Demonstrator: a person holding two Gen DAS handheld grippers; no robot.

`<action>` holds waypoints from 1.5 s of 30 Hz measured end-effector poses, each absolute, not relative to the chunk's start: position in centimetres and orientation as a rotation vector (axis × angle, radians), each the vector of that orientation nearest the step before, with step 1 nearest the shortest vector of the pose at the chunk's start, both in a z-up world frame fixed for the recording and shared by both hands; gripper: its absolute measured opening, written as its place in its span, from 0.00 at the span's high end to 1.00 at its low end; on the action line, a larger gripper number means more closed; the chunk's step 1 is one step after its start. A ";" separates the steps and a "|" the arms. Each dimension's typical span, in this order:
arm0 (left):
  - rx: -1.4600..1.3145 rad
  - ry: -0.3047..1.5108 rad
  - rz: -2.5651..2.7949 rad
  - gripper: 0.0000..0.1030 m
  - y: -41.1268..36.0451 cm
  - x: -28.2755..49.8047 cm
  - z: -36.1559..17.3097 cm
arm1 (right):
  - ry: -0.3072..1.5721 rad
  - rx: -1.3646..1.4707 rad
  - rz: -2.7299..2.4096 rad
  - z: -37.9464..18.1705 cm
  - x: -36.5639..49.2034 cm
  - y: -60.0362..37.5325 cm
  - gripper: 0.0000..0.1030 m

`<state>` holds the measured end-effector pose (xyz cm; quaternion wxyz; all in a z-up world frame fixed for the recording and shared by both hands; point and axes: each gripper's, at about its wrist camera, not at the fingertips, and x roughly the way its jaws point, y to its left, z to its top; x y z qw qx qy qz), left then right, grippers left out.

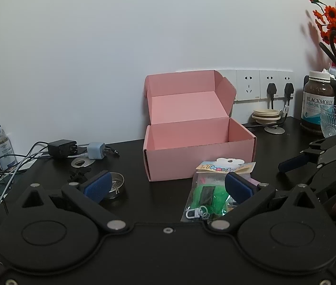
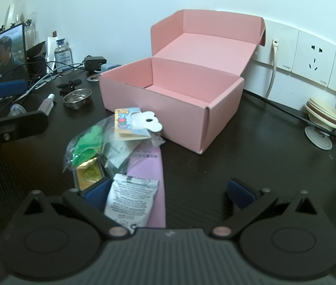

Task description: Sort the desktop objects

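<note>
An open pink cardboard box (image 1: pixel 199 152) (image 2: pixel 175 99) stands on the black desk, its lid leaning on the wall and its inside bare. In front of it lies a clear bag with a green plush keychain (image 1: pixel 209 196) (image 2: pixel 86 142), next to a gold packet (image 2: pixel 88 173), a lilac pouch (image 2: pixel 147 163) and a white sachet (image 2: pixel 132 199). My left gripper (image 1: pixel 168 186) is open, its right pad resting over the bag. My right gripper (image 2: pixel 168 194) is open too, and the sachet lies just inside its left pad. Neither holds anything.
A metal strainer cup (image 1: pixel 115 185) (image 2: pixel 77 97) and a black clip (image 1: pixel 80 174) lie left of the box. Chargers and cables (image 1: pixel 63 148) crowd the back left, near a monitor (image 2: pixel 1 54). A supplement bottle (image 1: pixel 317 102), a glass (image 1: pixel 334 123) and stacked cream lids (image 2: pixel 323 116) stand right.
</note>
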<state>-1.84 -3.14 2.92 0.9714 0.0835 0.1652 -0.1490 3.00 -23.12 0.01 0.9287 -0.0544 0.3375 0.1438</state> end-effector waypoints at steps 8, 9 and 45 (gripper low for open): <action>0.177 0.411 -0.312 0.00 -3.3 -1.1 2.3 | 0.692 -0.112 0.295 0.0 3.0 -23.1 0.01; 0.174 0.434 -0.319 0.00 -3.3 -0.8 2.2 | 0.692 -0.112 0.295 0.0 3.0 -23.1 0.01; 0.200 0.455 -0.358 0.00 -2.4 -0.1 1.4 | 0.692 -0.111 0.294 0.0 3.0 -23.1 0.01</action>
